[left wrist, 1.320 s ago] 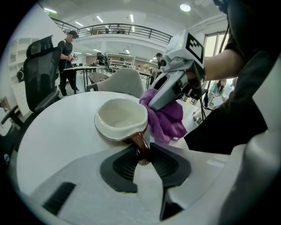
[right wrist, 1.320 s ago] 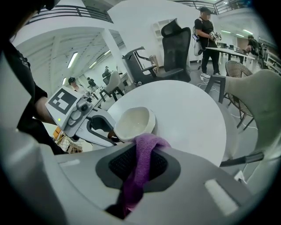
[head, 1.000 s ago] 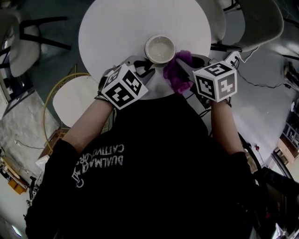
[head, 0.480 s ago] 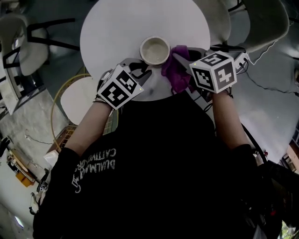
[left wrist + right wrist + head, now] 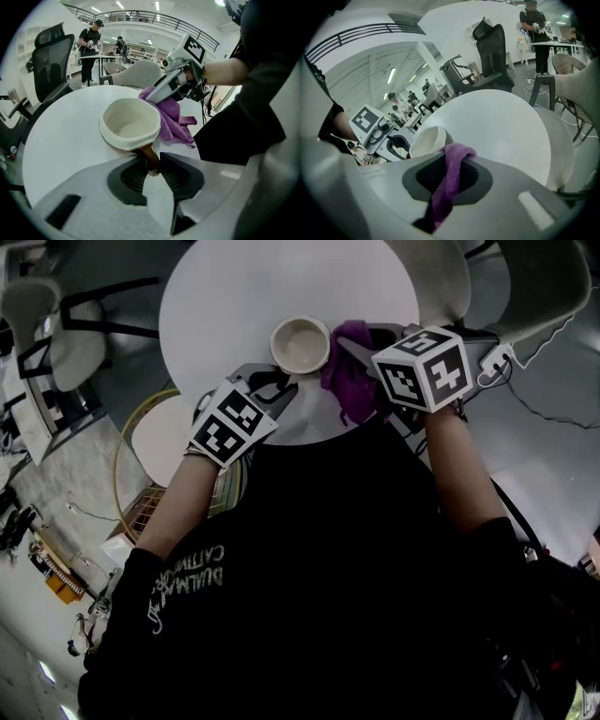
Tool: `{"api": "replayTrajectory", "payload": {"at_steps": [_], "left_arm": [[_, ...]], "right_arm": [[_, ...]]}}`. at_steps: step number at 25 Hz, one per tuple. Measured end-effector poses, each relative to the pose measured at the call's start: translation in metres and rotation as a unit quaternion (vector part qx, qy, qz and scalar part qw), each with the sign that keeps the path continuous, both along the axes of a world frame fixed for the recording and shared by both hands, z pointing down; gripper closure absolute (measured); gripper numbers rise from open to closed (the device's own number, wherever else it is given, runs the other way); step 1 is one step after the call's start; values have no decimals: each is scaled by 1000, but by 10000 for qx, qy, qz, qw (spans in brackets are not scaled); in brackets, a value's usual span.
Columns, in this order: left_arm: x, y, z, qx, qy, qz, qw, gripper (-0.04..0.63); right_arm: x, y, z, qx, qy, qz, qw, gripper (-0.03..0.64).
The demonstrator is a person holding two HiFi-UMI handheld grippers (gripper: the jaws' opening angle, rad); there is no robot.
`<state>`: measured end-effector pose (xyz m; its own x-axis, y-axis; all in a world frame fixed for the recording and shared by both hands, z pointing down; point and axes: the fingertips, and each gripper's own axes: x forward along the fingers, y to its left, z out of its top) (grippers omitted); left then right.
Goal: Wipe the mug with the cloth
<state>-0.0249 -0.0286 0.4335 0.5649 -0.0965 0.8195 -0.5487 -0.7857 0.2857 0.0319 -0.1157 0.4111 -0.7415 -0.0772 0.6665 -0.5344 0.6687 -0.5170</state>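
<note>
Mug (image 5: 130, 124) sits upright on the white round table (image 5: 244, 296), directly ahead of the left gripper (image 5: 152, 171), whose jaws are pinched narrowly on the brown mug handle (image 5: 151, 157). Right gripper (image 5: 447, 161) is clamped on the purple cloth (image 5: 450, 178); a fold sticks out past its tips and the rest hangs below the jaws. Seen from the left gripper, the cloth touches the mug's outer wall on the far right side, with the right gripper just behind it. Step in hand looks like wiping the outside wall. To do it well: hold the handle pinch firm so the mug can't spin or tip, press the cloth fold on the wall rather than bare jaw tips, sweep around the curve, then do the rim and inside. Risk: too much side push slides the mug out of the handle grip.
</note>
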Motion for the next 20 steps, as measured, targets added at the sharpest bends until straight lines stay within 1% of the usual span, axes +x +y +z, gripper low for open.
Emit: {"api": "replayTrajectory", "payload": {"at_steps": [6,12,20], "left_arm": [[2,-2,1,-39,-10,-64,10000,515],[2,-5,0,-86,-163,32,9998,515],[0,-7,2,-245,-248,-67,9994,517]], "right_arm": [[0,-10,4,-165,-176,-66,9997,578],[-4,-22,7,-188,-213,-238,9993,580],[-14,-35,16,-317,-340,-466,9978,580]]}}
